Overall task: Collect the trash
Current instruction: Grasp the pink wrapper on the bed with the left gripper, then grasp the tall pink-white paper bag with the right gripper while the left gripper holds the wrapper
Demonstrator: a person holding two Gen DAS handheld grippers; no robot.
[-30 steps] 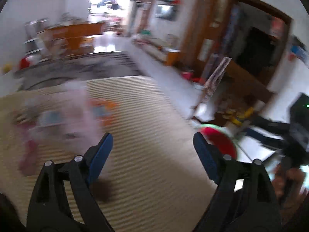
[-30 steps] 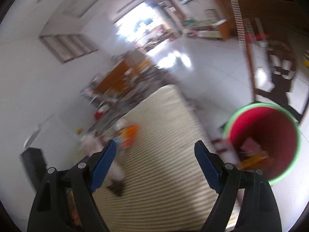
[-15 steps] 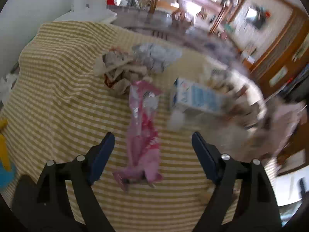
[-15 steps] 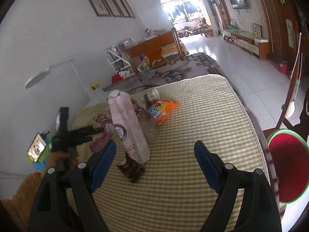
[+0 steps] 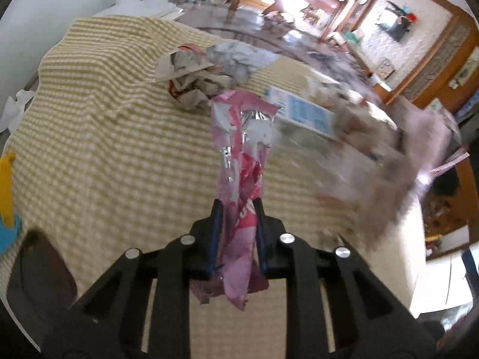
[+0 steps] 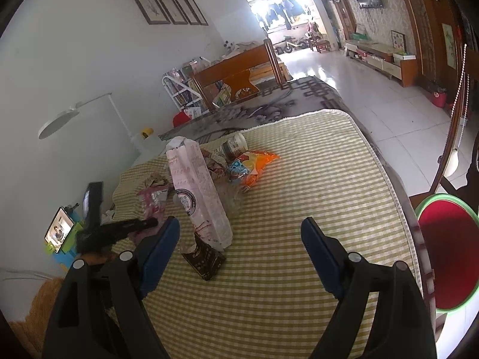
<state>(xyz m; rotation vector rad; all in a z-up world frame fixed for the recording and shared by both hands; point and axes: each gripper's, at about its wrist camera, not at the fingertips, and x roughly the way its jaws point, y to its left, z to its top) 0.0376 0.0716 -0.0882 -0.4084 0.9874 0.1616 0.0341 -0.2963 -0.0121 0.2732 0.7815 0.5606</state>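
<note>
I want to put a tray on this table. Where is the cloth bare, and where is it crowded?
Bare: the checked cloth between the trash pile and the edge by the red bin, and the near strip before the right tongs. Crowded: around the tall pink bag, orange wrapper, cup and dark packet.

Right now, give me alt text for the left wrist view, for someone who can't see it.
The left tool has just closed on a torn pink wrapper, gripping its lower part over a yellow checked tablecloth. Behind it lie crumpled paper and a blue-and-white carton; the right side of the view is blurred.
</note>
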